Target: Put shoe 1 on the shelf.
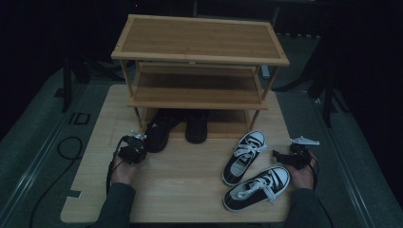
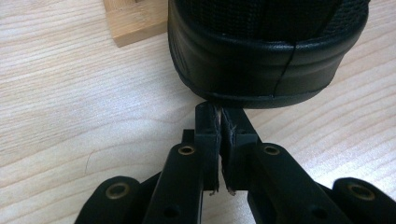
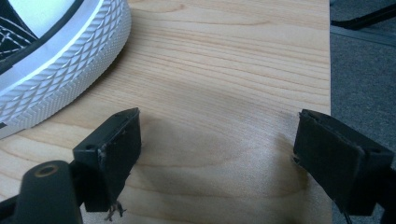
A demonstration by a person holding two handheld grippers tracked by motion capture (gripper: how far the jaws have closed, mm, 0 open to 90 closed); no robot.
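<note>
left hand-held gripper (image 2: pixel 219 116): jaws together, tips touching heel of black shoe (image 2: pixel 266 56) | shoe runs far-right, toe under shoe rack (image 1: pixel 199 66) | left hand nearer | right hand-held gripper (image 3: pixel 217 140): jaws apart, empty, beside sneaker (image 3: pixel 60 60)

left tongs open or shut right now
Shut: the left tongs have their jaws pressed together, tips at the heel of the black shoe, nothing between them.

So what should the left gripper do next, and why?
Probably keep nudging the black shoe in under the rack. The left gripper is shut, its tips at the shoe's heel, and in the high view the heel sticks out from the bottom shelf.
</note>
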